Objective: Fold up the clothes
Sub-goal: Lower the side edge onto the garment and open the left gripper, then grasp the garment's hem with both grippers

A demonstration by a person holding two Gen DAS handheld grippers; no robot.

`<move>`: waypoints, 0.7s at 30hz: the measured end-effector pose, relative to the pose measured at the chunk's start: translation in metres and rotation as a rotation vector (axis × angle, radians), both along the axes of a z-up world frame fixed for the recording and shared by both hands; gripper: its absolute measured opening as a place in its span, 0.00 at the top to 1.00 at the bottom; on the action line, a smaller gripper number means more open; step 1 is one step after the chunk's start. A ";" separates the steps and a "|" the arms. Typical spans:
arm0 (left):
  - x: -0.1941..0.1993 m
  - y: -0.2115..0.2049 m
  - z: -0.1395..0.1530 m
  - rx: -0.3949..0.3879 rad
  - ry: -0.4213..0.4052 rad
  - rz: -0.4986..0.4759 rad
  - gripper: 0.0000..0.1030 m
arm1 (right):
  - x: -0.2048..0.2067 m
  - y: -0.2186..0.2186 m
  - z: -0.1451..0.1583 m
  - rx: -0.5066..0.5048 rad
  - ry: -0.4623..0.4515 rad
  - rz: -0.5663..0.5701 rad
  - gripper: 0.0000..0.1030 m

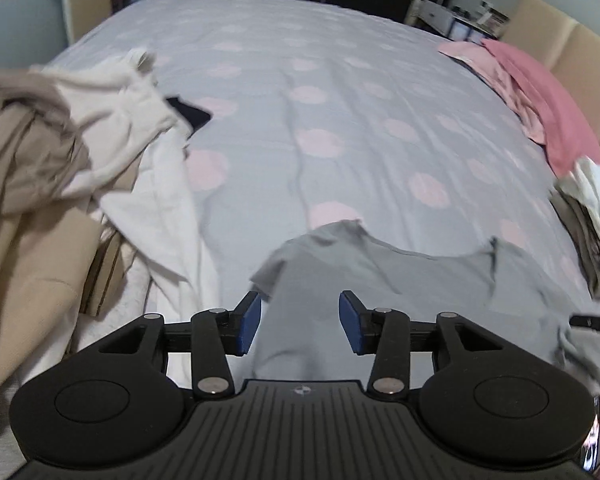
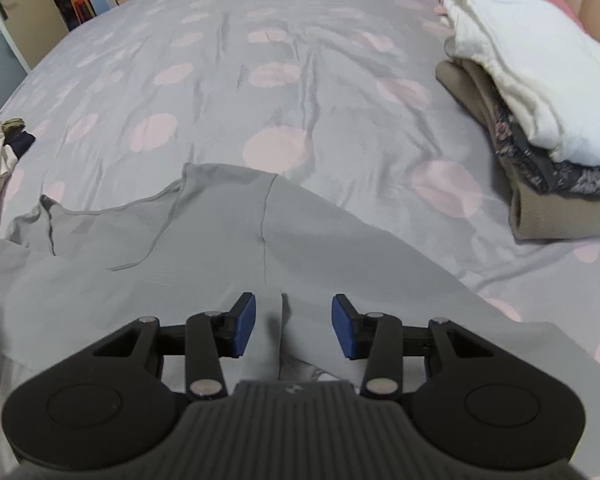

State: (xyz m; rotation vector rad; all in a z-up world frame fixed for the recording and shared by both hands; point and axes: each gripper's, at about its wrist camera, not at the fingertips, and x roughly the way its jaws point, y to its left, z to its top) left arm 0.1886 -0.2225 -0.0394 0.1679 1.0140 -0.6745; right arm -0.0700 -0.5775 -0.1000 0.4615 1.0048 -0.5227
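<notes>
Both grippers tilt steeply down over the grey shirt (image 2: pixel 228 248) spread on the dotted bedspread (image 2: pixel 300 92); the left gripper (image 1: pixel 300 322) has its fingers apart, gripping nothing; the right gripper (image 2: pixel 293 326) likewise straddles a raised fold, pads clear of it.

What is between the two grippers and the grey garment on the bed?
Nothing visible. The left gripper and right gripper both hang open directly above the grey garment, only its own folds beneath them.
</notes>
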 end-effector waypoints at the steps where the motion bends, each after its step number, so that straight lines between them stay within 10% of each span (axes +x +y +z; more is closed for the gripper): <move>1: 0.007 0.001 -0.006 -0.006 0.012 0.014 0.60 | 0.002 -0.002 -0.002 0.002 0.005 -0.005 0.56; 21: 0.082 -0.009 -0.062 -0.086 0.312 0.262 0.60 | 0.007 -0.016 -0.010 0.062 -0.011 -0.048 0.55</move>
